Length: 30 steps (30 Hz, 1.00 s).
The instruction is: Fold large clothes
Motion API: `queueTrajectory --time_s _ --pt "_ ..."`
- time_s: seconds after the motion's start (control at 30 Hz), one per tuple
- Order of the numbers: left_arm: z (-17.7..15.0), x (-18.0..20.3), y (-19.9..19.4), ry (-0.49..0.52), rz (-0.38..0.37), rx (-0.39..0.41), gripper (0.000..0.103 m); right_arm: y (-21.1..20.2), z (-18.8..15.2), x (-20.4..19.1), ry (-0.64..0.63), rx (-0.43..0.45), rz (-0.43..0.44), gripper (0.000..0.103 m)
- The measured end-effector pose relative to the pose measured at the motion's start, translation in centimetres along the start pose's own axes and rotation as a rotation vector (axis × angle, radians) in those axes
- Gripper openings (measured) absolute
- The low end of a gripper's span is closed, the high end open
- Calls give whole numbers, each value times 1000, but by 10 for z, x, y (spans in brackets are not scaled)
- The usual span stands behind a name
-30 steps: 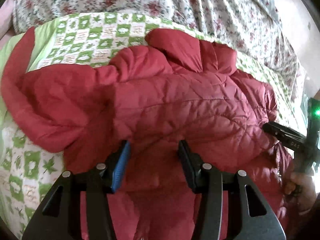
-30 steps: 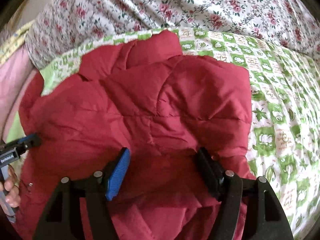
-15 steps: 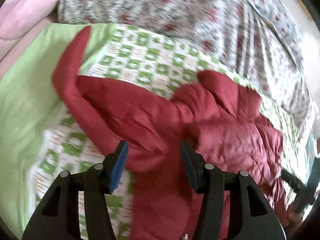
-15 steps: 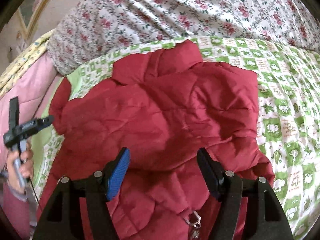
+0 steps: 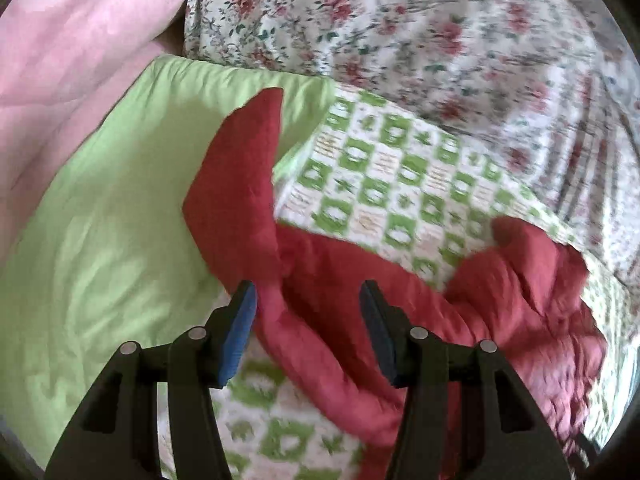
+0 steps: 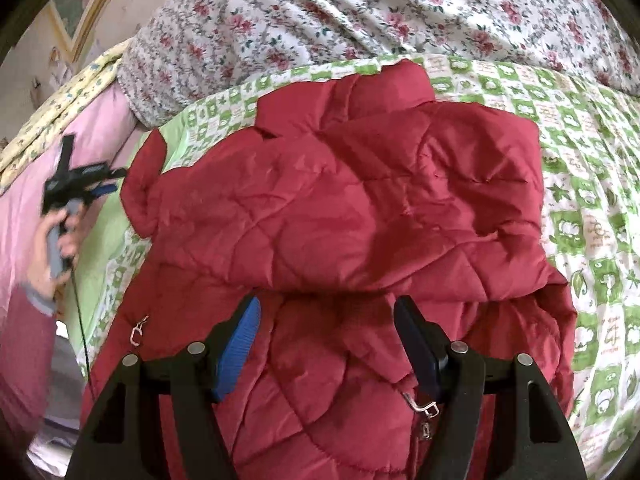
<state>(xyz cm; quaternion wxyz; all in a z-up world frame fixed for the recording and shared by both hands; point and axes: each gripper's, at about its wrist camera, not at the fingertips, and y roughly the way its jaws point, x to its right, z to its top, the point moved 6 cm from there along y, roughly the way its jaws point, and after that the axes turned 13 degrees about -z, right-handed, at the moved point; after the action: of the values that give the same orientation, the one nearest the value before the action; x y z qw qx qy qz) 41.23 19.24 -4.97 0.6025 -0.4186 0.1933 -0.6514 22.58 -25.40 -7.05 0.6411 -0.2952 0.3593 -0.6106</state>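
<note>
- Red quilted jacket (image 6: 340, 208) lies spread on the green-checked quilt (image 6: 592, 208) of the bed, collar toward the floral bedding (image 6: 360, 8).
- Change: a second ago the left tool (image 5: 308, 300) hung over the jacket body; it has since travelled sideways to the outstretched sleeve (image 5: 240, 184), which lies on the plain green quilt border (image 5: 100, 240).
- Consequence: the sleeve appears to be the next part to fold in over the body; that fold is not yet made.
- Left tool: jaws about half open, nothing clamped. The sleeve base lies under and between them, the blue pad beside it; contact cannot be confirmed.
- Right tool (image 6: 326, 320): jaws wide, holding nothing, poised over the lower jacket body, near the zip pulls (image 6: 424, 406).
- Person's left hand (image 6: 56, 236) grips the left tool's handle.
</note>
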Motion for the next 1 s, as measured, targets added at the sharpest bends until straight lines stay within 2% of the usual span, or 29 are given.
queueTrajectory --time_s 0.1,0.23,0.3,0.37,0.43,0.47,0.53,0.63,0.77,0.93,1.0 --pt "22 -6 17 16 60 -23 52 -4 -1 -2 -11 11 9 71" --pt "47 -21 56 51 197 -104 54 -11 0 0 4 30 19 71" --pt "52 -35 74 27 249 -142 54 -13 -1 -1 9 38 28 71" --pt "51 -45 87 3 270 -175 53 -13 -1 -3 15 34 40 71" --pt "48 -52 92 4 270 -183 15 -14 -2 -6 9 31 53 71" --pt "46 -53 91 5 256 -179 13 -15 -3 -7 3 35 54 71" --pt "42 -49 77 -1 178 -131 9 -18 -2 -9 -3 45 56 71" --pt "32 -36 51 16 79 -48 8 -20 2 -9 2 62 66 71" --pt "6 -13 16 35 -48 4 8 -21 7 -12 15 71 75 71" --pt "-27 40 -30 47 -255 67 8 -24 6 -14 22 71 81 71" --pt "-37 66 -41 54 -316 82 8 -24 5 -13 36 67 89 71"
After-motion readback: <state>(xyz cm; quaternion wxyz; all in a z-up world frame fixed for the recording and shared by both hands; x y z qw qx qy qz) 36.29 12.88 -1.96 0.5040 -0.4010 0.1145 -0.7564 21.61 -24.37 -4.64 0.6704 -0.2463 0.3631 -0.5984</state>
